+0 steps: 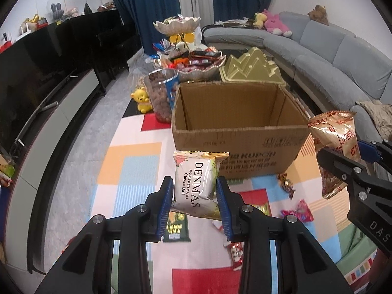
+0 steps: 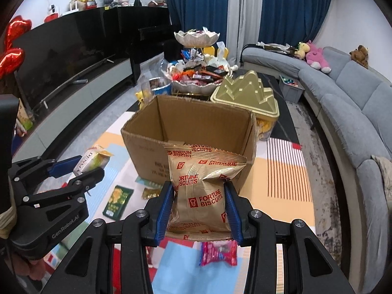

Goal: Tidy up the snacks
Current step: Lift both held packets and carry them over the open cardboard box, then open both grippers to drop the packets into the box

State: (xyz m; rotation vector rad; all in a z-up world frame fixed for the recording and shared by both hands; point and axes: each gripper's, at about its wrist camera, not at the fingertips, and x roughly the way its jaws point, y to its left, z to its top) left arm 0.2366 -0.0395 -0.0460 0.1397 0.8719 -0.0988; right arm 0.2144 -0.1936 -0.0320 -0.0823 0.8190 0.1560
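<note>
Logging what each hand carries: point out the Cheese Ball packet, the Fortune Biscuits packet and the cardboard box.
Cheese Ball packet point(image 1: 196, 183): left wrist view, printed front.
Fortune Biscuits packet point(image 2: 203, 196): right wrist view, front by the lower logo.
cardboard box point(image 1: 240, 144): left wrist view, near outer wall.

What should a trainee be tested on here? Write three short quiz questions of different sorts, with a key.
1. True or false: the left tool holds the silver Denmas cheese ball packet.
2. The right tool grips which item? A) gold Fortune Biscuits packet B) pink candy wrapper C) dark green sachet
3. Fill in: the open brown cardboard box stands on a patchwork ____ mat.

Key:
1. True; its blue pads press both sides.
2. A, the gold Fortune Biscuits packet; the pink candy wrapper and dark green sachet lie loose.
3. Coloured; the mat shows orange, blue, red and white patches.
</note>
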